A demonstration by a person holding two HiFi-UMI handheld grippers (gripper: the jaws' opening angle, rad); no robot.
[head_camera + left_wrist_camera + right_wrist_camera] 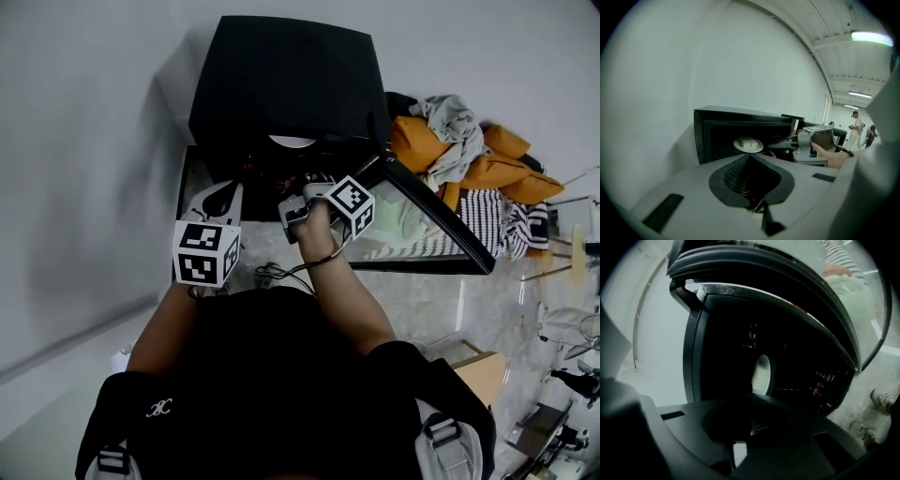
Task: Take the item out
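A black oven (pixel 281 84) stands against the wall with its glass door (pixel 441 234) swung open to the right. Inside, a white plate (pixel 748 144) carries a pale item; the plate (pixel 761 373) appears turned on edge in the right gripper view, and only a sliver of the plate (pixel 292 142) shows from above. My left gripper (pixel 749 155) is shut and empty, a short way in front of the opening, with the left gripper (pixel 234 187) pointing at it. My right gripper (pixel 309 180) is at the oven mouth, rolled on its side, shut with nothing in it. The right gripper (pixel 773 146) sits just right of the plate.
A heap of orange, grey and striped clothes (pixel 469 159) lies right of the oven behind the door. A thin cable (pixel 277 274) lies on the pale floor by my hands. A white wall runs along the left. People (pixel 855 126) stand far off.
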